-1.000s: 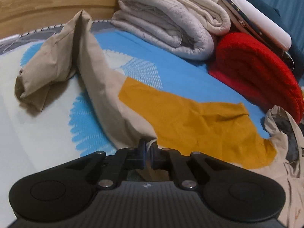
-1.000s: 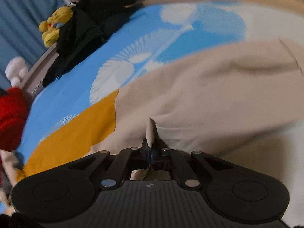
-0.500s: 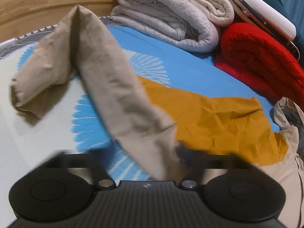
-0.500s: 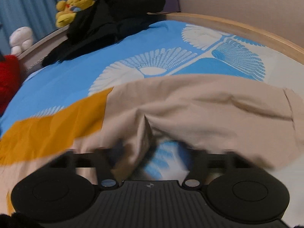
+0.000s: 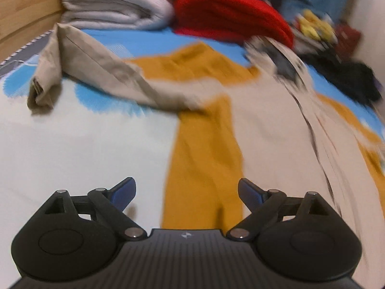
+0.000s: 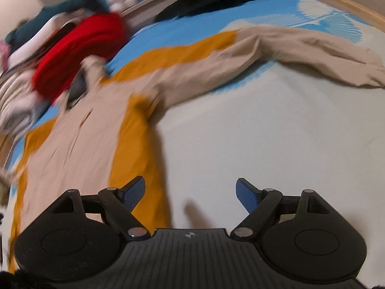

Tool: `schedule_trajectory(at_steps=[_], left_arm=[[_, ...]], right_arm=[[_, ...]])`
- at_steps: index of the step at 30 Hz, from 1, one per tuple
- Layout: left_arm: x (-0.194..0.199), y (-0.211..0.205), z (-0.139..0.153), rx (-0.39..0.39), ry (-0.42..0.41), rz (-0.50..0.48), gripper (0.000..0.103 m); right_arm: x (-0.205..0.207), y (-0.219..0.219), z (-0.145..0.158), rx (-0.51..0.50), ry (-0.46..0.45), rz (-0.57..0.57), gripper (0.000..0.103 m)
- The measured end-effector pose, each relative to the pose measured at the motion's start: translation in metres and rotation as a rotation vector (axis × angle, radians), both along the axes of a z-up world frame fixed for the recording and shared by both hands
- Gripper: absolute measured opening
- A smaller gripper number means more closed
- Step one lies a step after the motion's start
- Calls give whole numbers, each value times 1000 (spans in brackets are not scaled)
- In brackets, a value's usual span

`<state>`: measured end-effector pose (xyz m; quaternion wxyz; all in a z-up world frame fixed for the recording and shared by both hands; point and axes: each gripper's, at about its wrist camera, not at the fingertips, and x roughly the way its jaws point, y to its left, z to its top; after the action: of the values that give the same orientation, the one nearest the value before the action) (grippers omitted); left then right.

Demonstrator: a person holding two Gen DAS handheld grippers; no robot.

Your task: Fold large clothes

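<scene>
On the bed (image 5: 72,149), the beige and mustard jacket (image 5: 207,130) lies spread open, not yet folded into a packet. In the left wrist view, going from the left, its one beige sleeve (image 5: 91,65) runs out sideways towards the wooden bed frame, with the cuff doubled under at the far end; next comes a mustard panel running down the body, then the beige front with its dark closure line. Behind it, against the headboard side, sit a folded white quilt (image 5: 115,2) and a rolled red blanket (image 5: 228,14), both clear of the garment.

In the right wrist view the body of the jacket lies on the left and the other beige sleeve (image 6: 300,50) reaches out to the right across the pale sheet, flat and unfolded.

The left gripper (image 5: 186,193) has just been opening; its fingers stand wide apart with nothing between them, above the lower mustard panel. The right gripper (image 6: 190,192) has likewise just been opening; its fingers are parted and empty, just beside the jacket's right edge.

My reading: the garment is laid out and both sleeves are released, so only the spreading stage looks done. Bringing the sleeves in across the body and doubling the body over are left, and the left cuff likely needs straightening first.
</scene>
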<state>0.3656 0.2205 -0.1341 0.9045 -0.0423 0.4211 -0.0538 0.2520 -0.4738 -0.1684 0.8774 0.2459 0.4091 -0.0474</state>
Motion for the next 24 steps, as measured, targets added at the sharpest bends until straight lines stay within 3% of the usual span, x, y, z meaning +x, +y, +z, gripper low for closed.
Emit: schedule_trajectory(at_steps=[2, 6, 11, 12, 13, 14, 15, 16, 17, 21, 24], left_arm=[[-25, -4, -6, 4, 29, -5, 95], [-59, -2, -18, 12, 88, -21, 95], [-91, 7, -39, 7, 250, -14, 94], [-96, 5, -40, 17, 258, -14, 88], [-101, 3, -39, 32, 252, -6, 71], [-106, 0, -38, 41, 246, 2, 62], [-112, -2, -36, 51, 239, 9, 42], [-117, -4, -33, 62, 228, 16, 17], [-122, -7, -29, 64, 221, 23, 10], [-144, -11, -11, 64, 198, 36, 5], [-151, -14, -11, 84, 201, 34, 7]], right_arm=[[-13, 8, -3, 23, 29, 49, 84], [-32, 25, -20, 54, 180, 164, 84], [-61, 60, -20, 31, 200, 258, 84], [-65, 67, -19, 29, 214, 296, 84], [-70, 76, -19, 22, 235, 341, 82], [-76, 85, -18, -10, 247, 368, 73], [-82, 92, -16, -46, 258, 392, 66], [-87, 97, -13, -81, 267, 413, 37], [-92, 101, -8, -116, 277, 424, 8], [-112, 94, 11, -146, 248, 430, 2], [-115, 84, 3, -131, 302, 406, 2]])
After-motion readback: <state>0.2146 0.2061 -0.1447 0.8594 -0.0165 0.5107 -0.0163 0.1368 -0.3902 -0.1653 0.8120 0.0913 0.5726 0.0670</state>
